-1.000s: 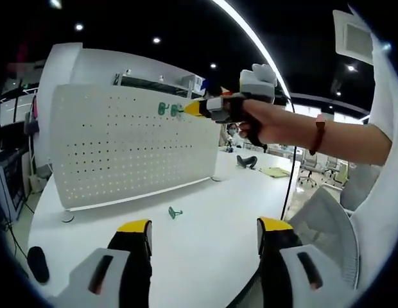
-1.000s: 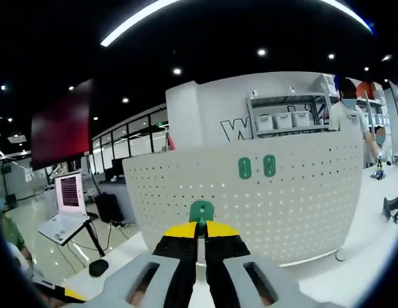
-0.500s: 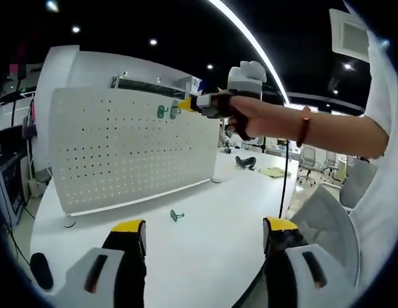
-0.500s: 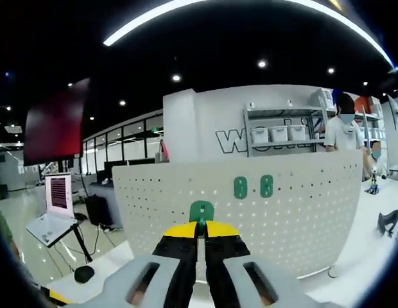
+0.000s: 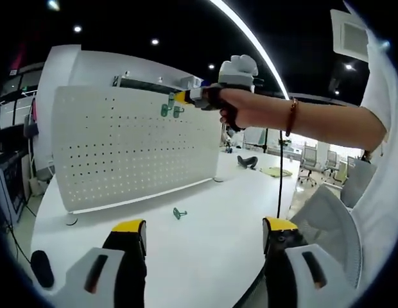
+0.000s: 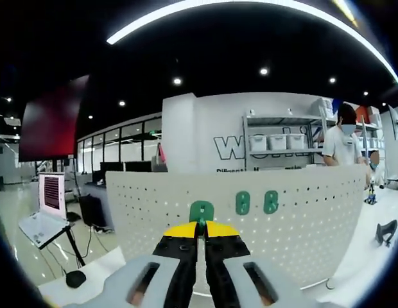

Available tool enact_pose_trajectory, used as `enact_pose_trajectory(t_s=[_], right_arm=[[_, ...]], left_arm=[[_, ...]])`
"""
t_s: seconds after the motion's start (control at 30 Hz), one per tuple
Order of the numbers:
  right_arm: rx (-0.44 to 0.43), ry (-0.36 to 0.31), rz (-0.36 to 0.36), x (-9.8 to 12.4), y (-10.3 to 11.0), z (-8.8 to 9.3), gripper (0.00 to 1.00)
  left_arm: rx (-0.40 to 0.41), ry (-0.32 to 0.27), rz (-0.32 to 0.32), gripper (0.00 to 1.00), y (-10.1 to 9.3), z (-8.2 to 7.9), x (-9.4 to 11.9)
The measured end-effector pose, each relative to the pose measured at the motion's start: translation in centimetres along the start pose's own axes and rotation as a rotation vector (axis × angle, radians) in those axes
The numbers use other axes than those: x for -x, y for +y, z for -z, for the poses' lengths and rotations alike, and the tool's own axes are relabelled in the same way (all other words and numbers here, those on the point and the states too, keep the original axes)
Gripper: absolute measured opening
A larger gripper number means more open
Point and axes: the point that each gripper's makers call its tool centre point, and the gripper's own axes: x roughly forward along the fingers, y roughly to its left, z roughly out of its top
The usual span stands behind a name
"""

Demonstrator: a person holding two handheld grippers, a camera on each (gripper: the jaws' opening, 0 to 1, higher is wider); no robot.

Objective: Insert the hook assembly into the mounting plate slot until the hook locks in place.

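Left gripper view: left gripper [image 5: 202, 234] sits low over the white table [image 5: 205, 244], jaws wide apart, nothing between them. A spare green hook [image 5: 180, 213] lies on the table in front of the pegboard [image 5: 122, 151]. The person's hand [image 5: 241, 109] holds the right gripper [image 5: 186, 97] up at the board's top edge, nose right by two green hooks [image 5: 168, 108] already hung there. From this side I can't tell whether its held hook touches the board.

Right gripper view: jaws pinched together on the green hook assembly [image 6: 201, 210], gripped low, backplate standing above the yellow pads [image 6: 181, 230]. Backplate is level with the mounted pair [image 6: 256, 202] and to their left, over the top rows of holes.

Risks, my read:
- Fisheye gives poor depth; the prongs could meet solid plate between holes and skid instead of seating.
- Grip is thin and low on the part, so a push off-axis could twist the hook in the jaws or pop it out.
- The board stands on small feet; a hard push near the top edge may tip or slide it, and the left gripper isn't bracing it.
- Drifting right would crowd the mounted hooks.
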Motion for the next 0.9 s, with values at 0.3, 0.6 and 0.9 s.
enact_pose_trajectory(t_s=[0.3,0.6,0.9], right_arm=[[0.018,-0.016,0.022,-1.3,-0.2,-0.4,0.02],[0.063,-0.015,0.05,-2.5,-0.5,-0.1,0.02],[0.098,-0.022,0.088,-3.6,-0.9,-0.3,0.02]], left_arm=[[-0.007,0.002,-0.008,0.75,0.6,-0.1,0.1],[-0.008,0.004,-0.009,0.75,0.9,-0.2,0.0],[0.001,0.009,-0.019,0.75,1.5,0.2,0.3]])
